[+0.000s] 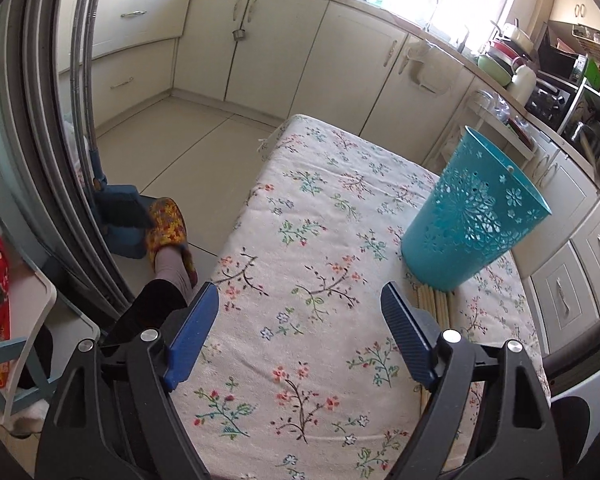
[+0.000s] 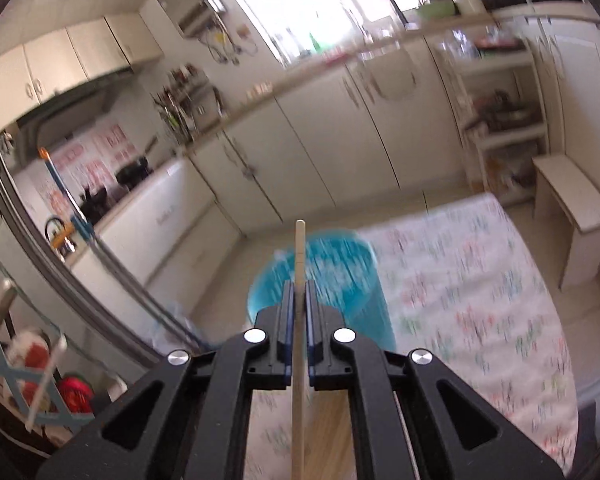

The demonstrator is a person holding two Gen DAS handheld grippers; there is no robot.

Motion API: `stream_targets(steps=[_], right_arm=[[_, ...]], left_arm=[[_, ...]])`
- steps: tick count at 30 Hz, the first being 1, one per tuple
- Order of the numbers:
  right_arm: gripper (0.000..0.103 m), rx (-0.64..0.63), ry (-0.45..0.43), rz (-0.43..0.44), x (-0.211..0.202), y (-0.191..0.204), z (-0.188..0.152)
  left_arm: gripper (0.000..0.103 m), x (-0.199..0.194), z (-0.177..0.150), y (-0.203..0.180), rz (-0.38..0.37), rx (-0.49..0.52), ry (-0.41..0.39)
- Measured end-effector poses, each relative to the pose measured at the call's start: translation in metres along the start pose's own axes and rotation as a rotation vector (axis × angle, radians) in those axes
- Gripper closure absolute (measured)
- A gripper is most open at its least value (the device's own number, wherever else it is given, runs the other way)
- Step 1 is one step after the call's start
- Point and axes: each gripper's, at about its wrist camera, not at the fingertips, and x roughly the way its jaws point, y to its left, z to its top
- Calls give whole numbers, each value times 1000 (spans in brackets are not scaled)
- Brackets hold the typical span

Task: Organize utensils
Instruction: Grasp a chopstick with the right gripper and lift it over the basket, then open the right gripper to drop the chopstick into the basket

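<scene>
We are working at a small table (image 1: 320,216) covered with a flowered cloth, in a kitchen with pale cupboards all around. Our left gripper (image 1: 300,320) hovers over the near part of the cloth with its blue jaws wide apart and nothing between them. Near the right edge of the table stands a teal holder (image 1: 476,216) with cut-out flower patterns, open at the top. A bundle of pale wooden chopsticks (image 1: 436,300) lies flat on the cloth right at the foot of the holder, partly hidden behind the left gripper's right finger.

Our right gripper (image 2: 299,300) has its jaws clamped together on a single chopstick (image 2: 300,248), which sticks out ahead of the fingers and also runs back beneath them. In the right wrist view the teal holder sits just beyond and below the chopstick's tip; that view is blurred.

As we judge it, the risks from here are these: the thin chopstick could swivel in so narrow a grip and miss the holder's mouth, or its tip could catch the rim and tip the light holder over the table's right edge.
</scene>
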Motion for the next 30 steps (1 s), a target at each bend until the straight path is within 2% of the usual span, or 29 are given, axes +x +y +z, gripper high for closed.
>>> stream_targets(steps=[2,4,7,10,17,23,27,30], right_arm=[[97,-25,-102,-16,10,11,23],[97,-37,-169,-44,27,16,38],[97,-41,-217,-98,50,14,47],[97,-52,-219,-155,69,9,44],[96,-130,-112,-204,91,3,16],[90,-178,-79,-209,79,5,0],[90,-162,-120,-202,33,7,-6],[89,-128,-134,-201,3,2,-27]], left_arm=[[23,0,-2,-5,-8,9,6],[23,-1,-4,-9,-16,15,10],[23,-4,-5,-14,-25,22,10],[22,-8,-6,-15,-30,23,8],[21,-8,-8,-10,-36,3,21],[21,-14,-9,-10,-38,3,13],[20,-17,-10,-9,-37,-2,11],[20,-19,-12,-6,-32,-10,13]])
